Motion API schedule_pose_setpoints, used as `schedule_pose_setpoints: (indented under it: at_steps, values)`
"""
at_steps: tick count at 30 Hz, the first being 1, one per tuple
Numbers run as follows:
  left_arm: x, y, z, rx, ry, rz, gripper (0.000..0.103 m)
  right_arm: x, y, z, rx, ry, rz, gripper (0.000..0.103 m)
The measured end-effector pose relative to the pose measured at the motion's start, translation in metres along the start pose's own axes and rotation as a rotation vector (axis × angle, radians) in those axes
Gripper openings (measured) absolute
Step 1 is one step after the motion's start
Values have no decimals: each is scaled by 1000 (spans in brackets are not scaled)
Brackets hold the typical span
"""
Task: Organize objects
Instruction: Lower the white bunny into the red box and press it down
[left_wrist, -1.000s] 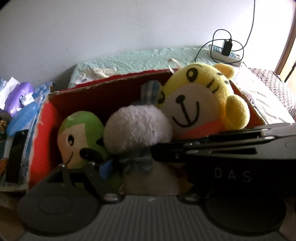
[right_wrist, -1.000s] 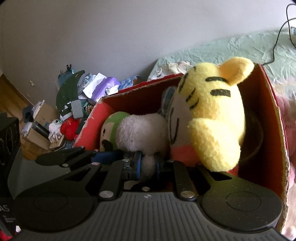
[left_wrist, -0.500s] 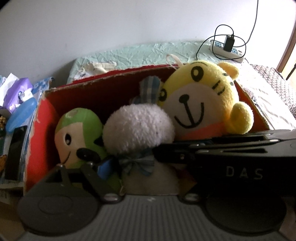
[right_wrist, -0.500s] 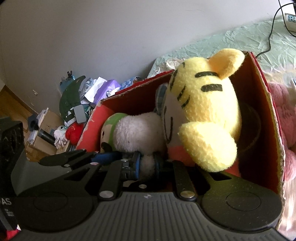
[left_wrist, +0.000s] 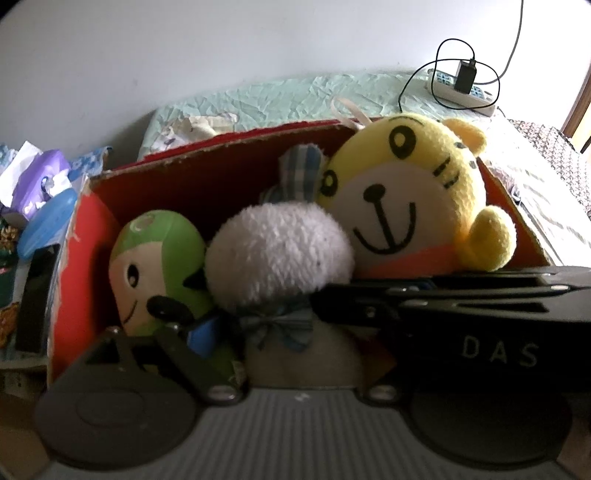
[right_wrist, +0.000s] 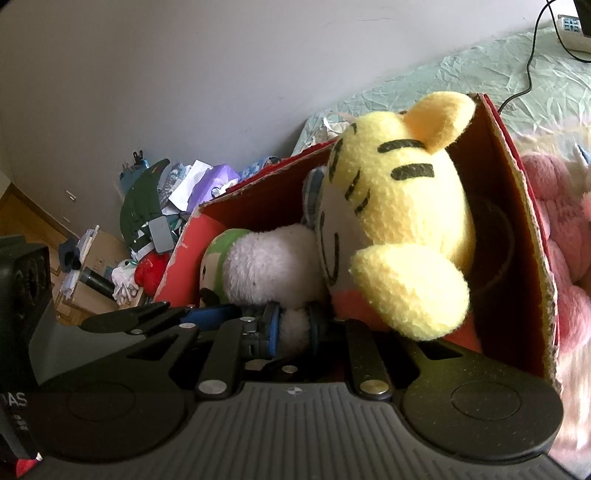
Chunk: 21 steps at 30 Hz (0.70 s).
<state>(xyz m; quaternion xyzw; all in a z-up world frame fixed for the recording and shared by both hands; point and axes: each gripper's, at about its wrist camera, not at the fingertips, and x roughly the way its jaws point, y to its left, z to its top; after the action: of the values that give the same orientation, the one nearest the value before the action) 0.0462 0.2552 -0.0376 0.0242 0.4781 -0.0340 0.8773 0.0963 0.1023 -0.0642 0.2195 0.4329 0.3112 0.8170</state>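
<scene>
A red cardboard box (left_wrist: 70, 243) holds a green-capped plush (left_wrist: 155, 266), a white fluffy plush with a plaid bow (left_wrist: 277, 254) and a yellow tiger plush (left_wrist: 406, 206). The box (right_wrist: 517, 206), the tiger (right_wrist: 402, 206) and the white plush (right_wrist: 273, 266) also show in the right wrist view. My right gripper (right_wrist: 293, 330) is shut on the white plush's body, and it crosses the left wrist view (left_wrist: 369, 299) from the right. My left gripper (left_wrist: 280, 332) is at the white plush's bow with one blue fingertip (left_wrist: 201, 334) showing; its other finger is hidden.
A pink plush (right_wrist: 561, 258) lies right of the box. A green sheet (left_wrist: 295, 99) with a power strip and cable (left_wrist: 461, 88) is behind it. Clutter of tissues, bags and boxes (right_wrist: 159, 221) sits at the left by the wall.
Both views have shifted slightly closer to and higher over the box. The right gripper stays shut on the white plush; the toys keep their places.
</scene>
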Motion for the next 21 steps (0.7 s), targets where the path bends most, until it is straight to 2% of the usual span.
schedule_pose_setpoints:
  at_steps: [21]
  values:
    - [1,-5,0,28,4,25,91,0,-1,1,-1,-10,13,17]
